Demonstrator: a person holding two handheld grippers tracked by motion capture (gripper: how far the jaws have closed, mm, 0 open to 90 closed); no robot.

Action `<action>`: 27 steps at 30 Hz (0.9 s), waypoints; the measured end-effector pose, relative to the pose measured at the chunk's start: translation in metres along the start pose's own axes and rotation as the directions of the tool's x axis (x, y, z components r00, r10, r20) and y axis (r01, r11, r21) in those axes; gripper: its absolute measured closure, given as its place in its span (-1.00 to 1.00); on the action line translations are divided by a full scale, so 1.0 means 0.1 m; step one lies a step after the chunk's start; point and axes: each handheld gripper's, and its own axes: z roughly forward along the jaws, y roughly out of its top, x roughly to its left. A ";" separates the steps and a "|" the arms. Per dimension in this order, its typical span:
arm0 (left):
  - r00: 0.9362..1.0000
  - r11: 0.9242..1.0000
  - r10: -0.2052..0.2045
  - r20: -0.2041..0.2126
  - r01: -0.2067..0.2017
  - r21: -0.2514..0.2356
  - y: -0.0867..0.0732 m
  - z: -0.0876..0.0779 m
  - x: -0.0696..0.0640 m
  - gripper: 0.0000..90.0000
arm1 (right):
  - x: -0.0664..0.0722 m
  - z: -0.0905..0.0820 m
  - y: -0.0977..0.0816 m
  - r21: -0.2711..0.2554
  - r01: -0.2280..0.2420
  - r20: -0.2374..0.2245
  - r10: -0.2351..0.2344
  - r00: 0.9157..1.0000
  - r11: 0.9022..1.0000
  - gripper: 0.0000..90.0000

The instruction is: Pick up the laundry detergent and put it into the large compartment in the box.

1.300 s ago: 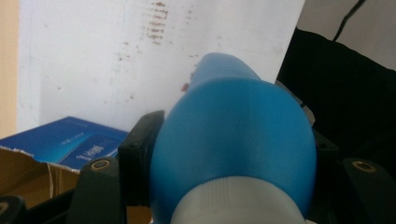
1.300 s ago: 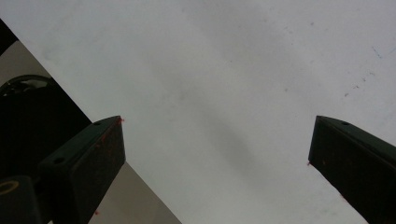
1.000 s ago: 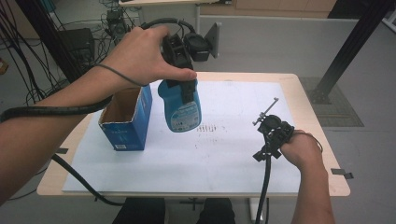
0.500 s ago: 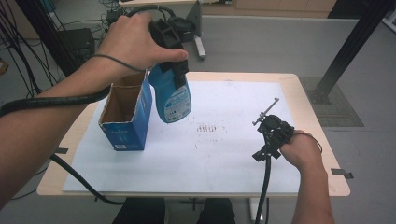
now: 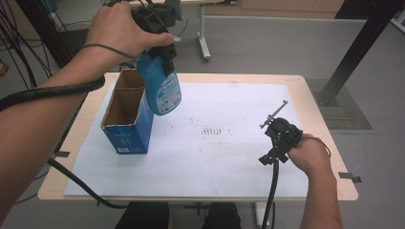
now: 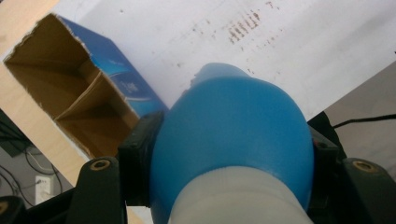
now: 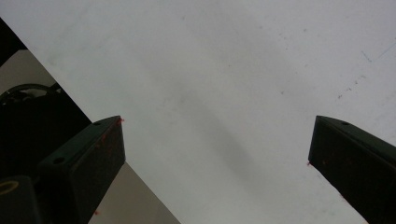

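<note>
Your left tongs (image 5: 160,50), clamped on the blue bottle (image 5: 162,88), have carried it over the open box (image 5: 125,125), ready to lower, right tongs (image 5: 277,125) wide and empty.

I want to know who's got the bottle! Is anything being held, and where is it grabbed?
The left tool grips the blue plastic bottle by its upper part, near the white neck, lifted beside the blue cardboard box. The right tool is open and holds nothing.

Left arm: reaches in from the lower left, raised toward the far left corner of the bench.
Left tool (image 5: 160,50): points down, jaws clamped on a load, lifted clear.
Right hand (image 5: 311,155): low at the near right.
Right tool (image 5: 279,125): jaws spread wide, nothing between them.
</note>
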 end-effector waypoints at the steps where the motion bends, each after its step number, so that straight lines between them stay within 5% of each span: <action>1: 1.000 1.000 -0.015 -0.003 0.015 -0.002 -0.01 -0.02 0.03 -0.17 | -0.01 0.00 0.00 -0.002 0.002 -0.003 -0.002 1.000 1.000 -0.91; 9: 0.994 0.994 -0.111 -0.024 0.111 -0.002 -0.09 -0.11 0.28 -0.17 | 0.00 0.00 0.01 -0.007 0.007 -0.001 -0.007 1.000 1.000 -0.92; 14: 0.983 0.983 -0.182 -0.035 0.182 -0.009 -0.17 -0.15 0.46 -0.17 | -0.01 0.01 0.04 0.000 0.010 -0.003 -0.010 1.000 1.000 -0.91; 21: 0.961 0.962 -0.273 -0.035 0.273 -0.008 -0.29 -0.17 0.72 -0.17 | 0.00 0.03 0.10 -0.001 0.022 -0.006 -0.022 1.000 1.000 -0.92; 27: 0.935 0.935 -0.354 -0.026 0.354 -0.019 -0.41 -0.18 0.90 -0.17 | 0.01 0.09 0.18 0.006 0.038 -0.009 -0.037 0.999 0.999 -0.91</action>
